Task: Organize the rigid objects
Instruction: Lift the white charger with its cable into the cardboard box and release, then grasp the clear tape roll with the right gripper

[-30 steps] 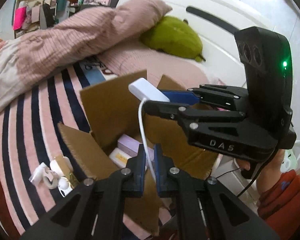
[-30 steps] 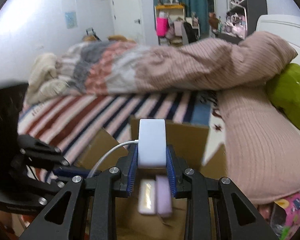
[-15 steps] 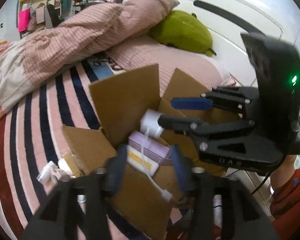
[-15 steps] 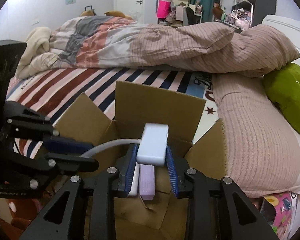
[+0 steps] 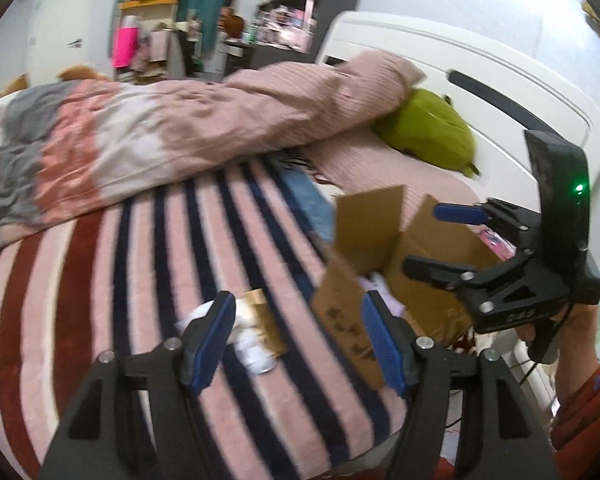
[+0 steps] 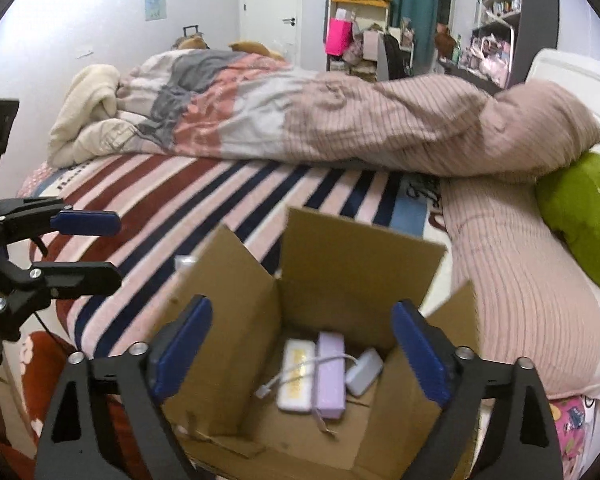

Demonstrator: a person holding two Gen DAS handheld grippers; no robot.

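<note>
An open cardboard box (image 6: 352,276) stands on the striped bed. Inside lie a white charger (image 6: 364,372) with its cable, a purple bar (image 6: 331,376) and a white-and-yellow bar (image 6: 296,376). My right gripper (image 6: 302,350) is open and empty above the box. The box also shows in the left wrist view (image 5: 384,232). My left gripper (image 5: 298,338) is open and empty over the bed, left of the box. A gold packet (image 5: 266,322) and small white items (image 5: 254,350) lie on the bedspread between its fingers.
A rumpled striped duvet (image 6: 340,124) lies across the far side of the bed. A green plush toy (image 6: 584,216) rests by the white headboard (image 5: 460,80). The bed's near edge runs just behind both grippers. Shelves and a desk stand at the back.
My right gripper opened and dropped the white charger into the box. My left gripper let go of the cable, opened, and swung left toward the small items on the bedspread.
</note>
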